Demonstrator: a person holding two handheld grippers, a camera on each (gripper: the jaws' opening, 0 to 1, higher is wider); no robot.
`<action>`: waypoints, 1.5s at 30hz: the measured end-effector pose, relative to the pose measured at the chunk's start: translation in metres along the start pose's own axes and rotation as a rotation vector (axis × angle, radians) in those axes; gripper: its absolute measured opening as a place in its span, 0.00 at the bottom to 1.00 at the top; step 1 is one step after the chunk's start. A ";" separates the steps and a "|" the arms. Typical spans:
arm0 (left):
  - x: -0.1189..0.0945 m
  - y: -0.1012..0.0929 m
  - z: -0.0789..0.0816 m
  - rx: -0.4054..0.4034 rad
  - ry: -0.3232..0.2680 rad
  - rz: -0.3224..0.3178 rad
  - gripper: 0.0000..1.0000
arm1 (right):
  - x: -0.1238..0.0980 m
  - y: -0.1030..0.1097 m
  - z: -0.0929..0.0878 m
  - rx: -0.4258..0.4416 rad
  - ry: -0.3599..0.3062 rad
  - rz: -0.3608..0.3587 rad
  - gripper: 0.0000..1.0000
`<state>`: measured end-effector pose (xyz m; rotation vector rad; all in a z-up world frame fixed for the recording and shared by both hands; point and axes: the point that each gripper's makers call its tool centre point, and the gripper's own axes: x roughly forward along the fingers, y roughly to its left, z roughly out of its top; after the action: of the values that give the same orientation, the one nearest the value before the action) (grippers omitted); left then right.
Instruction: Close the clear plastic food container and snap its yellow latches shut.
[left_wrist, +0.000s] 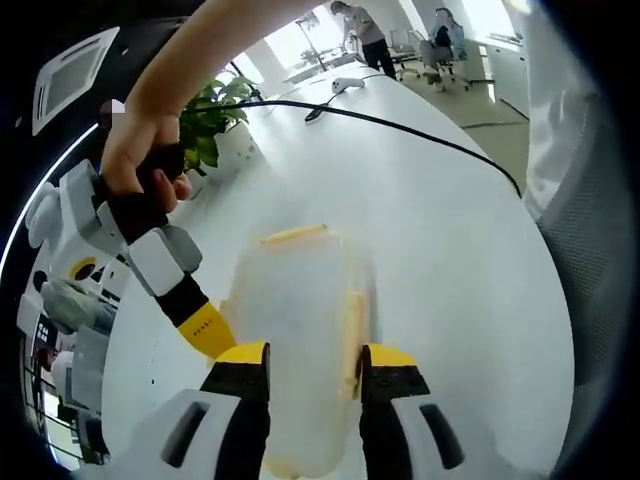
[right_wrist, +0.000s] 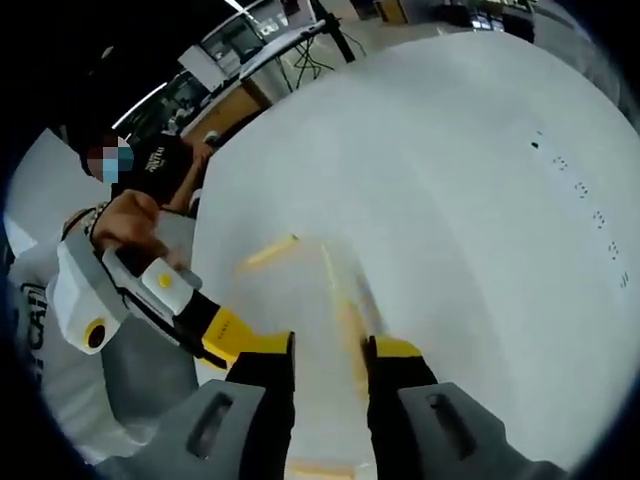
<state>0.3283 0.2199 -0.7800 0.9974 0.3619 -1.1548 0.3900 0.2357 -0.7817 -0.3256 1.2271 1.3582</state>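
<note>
The clear plastic container (left_wrist: 295, 330) lies on the white table with its lid on. A yellow latch (left_wrist: 293, 235) sits at its far end and another yellow latch (left_wrist: 352, 335) runs along its right side. My left gripper (left_wrist: 316, 360) is open, its jaws over the near end and the right jaw beside the side latch. The right gripper (left_wrist: 207, 330), held by a hand, touches the container's left edge with its yellow tip. In the right gripper view the container (right_wrist: 310, 300) lies under my open right gripper (right_wrist: 330, 352), and the left gripper (right_wrist: 228, 335) meets it from the left.
A black cable (left_wrist: 400, 125) crosses the far part of the round white table (left_wrist: 450, 260), and a potted plant (left_wrist: 210, 125) stands at its far left edge. A person's body (right_wrist: 60, 330) is close on the left. More people sit at desks in the background.
</note>
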 end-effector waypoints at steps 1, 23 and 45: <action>0.000 0.000 0.000 -0.007 -0.005 0.003 0.28 | 0.000 0.000 -0.001 0.002 -0.008 0.007 0.23; -0.001 -0.001 0.001 -0.010 -0.056 -0.002 0.33 | -0.004 0.006 -0.003 -0.091 -0.054 -0.070 0.24; -0.004 -0.005 -0.011 -0.048 -0.014 -0.040 0.56 | -0.008 0.004 -0.004 -0.179 -0.045 -0.178 0.31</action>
<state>0.3249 0.2305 -0.7854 0.9433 0.3980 -1.1840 0.3870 0.2298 -0.7754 -0.5156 1.0167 1.3155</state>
